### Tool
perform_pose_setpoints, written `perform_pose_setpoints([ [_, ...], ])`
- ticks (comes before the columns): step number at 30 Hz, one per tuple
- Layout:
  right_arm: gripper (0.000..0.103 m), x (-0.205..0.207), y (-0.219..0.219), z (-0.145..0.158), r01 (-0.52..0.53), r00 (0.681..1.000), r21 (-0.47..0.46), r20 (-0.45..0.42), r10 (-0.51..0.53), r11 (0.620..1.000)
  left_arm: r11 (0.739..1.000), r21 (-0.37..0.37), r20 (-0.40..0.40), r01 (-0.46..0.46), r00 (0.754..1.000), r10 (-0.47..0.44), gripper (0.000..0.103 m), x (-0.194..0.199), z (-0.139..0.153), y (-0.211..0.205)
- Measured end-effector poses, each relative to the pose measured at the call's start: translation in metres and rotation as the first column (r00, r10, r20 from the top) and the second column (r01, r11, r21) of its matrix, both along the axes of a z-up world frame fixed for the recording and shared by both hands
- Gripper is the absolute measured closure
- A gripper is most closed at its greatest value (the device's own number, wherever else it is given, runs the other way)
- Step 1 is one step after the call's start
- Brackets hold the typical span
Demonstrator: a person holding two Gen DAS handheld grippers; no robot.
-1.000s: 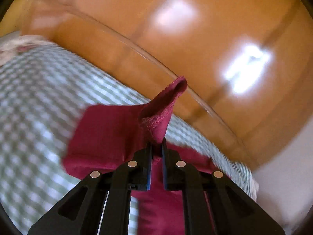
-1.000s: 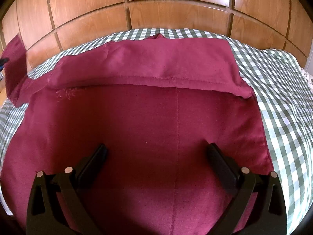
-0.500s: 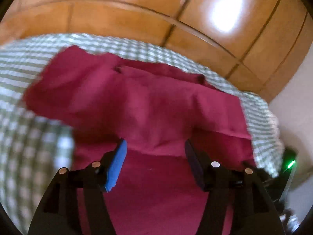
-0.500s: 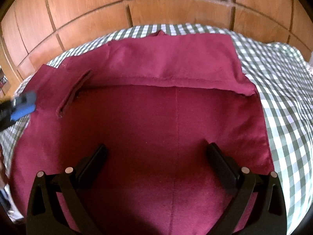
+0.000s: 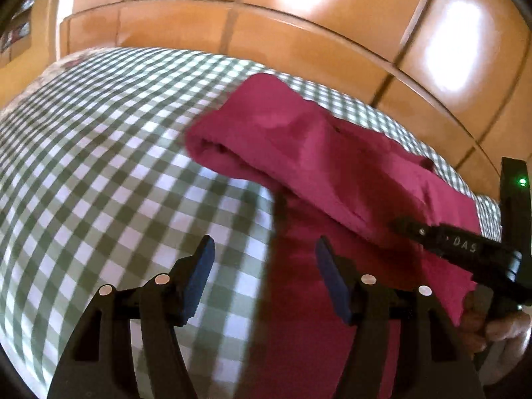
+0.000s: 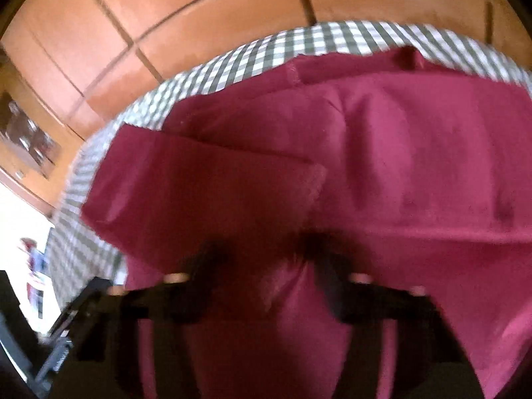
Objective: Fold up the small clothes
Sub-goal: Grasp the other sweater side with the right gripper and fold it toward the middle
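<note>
Soft maroon garment (image 5: pixel 319 153), folded, on checked cloth (image 5: pixel 99 153); L tool (image 5: pixel 264 266) gaping.

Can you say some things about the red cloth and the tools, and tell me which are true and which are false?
1. The left tool is open. True.
2. The left tool grips the red cloth. False: nothing is between its fingers; it is over the cloth's edge and the checked sheet.
3. The cloth lies on a checked sheet. True.
4. The cloth lies flat in one layer. False: a flap is folded over on top of the rest.
5. Behind the bed are wooden panels. True.
6. The right tool is far from the cloth. False: it is right at the cloth, too blurred to tell whether it is open or shut.
</note>
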State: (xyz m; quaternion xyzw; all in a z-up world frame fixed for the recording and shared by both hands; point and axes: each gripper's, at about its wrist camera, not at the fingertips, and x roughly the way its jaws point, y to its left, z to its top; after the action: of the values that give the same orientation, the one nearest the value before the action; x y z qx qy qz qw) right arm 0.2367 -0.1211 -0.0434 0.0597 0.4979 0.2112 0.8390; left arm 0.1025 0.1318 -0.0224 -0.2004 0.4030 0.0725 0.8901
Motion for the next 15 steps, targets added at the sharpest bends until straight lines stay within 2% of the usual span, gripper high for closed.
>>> perform_pose_setpoints([
  [1, 0.098, 0.000, -0.003, 0.006, -0.003, 1.000, 0.021, 0.012, 0.002, 1.000, 1.000, -0.006, -0.003, -0.005, 1.000, 0.005, 0.041, 0.000, -0.001, 0.002],
  [4, 0.099, -0.006, -0.013, 0.056, -0.008, 0.988, 0.065, 0.152, -0.002, 0.998, 1.000, 0.013, -0.015, -0.012, 1.000, 0.012, 0.041, 0.007, -0.004, 0.001],
  [7, 0.099, -0.009, -0.034, 0.103, 0.001, 0.964, 0.109, 0.265, -0.030, 0.994, 1.000, 0.022, -0.034, -0.010, 0.999, 0.011, 0.035, 0.021, -0.006, -0.004],
  [9, 0.099, -0.008, -0.054, 0.128, 0.024, 0.944, 0.129, 0.323, -0.065, 0.991, 0.999, 0.035, -0.037, -0.023, 0.999, 0.024, 0.035, 0.031, -0.006, -0.006],
  [12, 0.099, -0.009, -0.083, 0.145, 0.087, 0.918, 0.125, 0.375, -0.128, 0.988, 0.998, 0.058, -0.053, -0.032, 0.998, 0.035, 0.035, 0.046, -0.007, -0.008],
  [15, 0.099, 0.001, -0.126, 0.142, 0.170, 0.906, 0.115, 0.372, -0.201, 0.979, 0.995, 0.089, -0.075, -0.055, 0.995, 0.062, 0.035, 0.063, -0.010, -0.006],
])
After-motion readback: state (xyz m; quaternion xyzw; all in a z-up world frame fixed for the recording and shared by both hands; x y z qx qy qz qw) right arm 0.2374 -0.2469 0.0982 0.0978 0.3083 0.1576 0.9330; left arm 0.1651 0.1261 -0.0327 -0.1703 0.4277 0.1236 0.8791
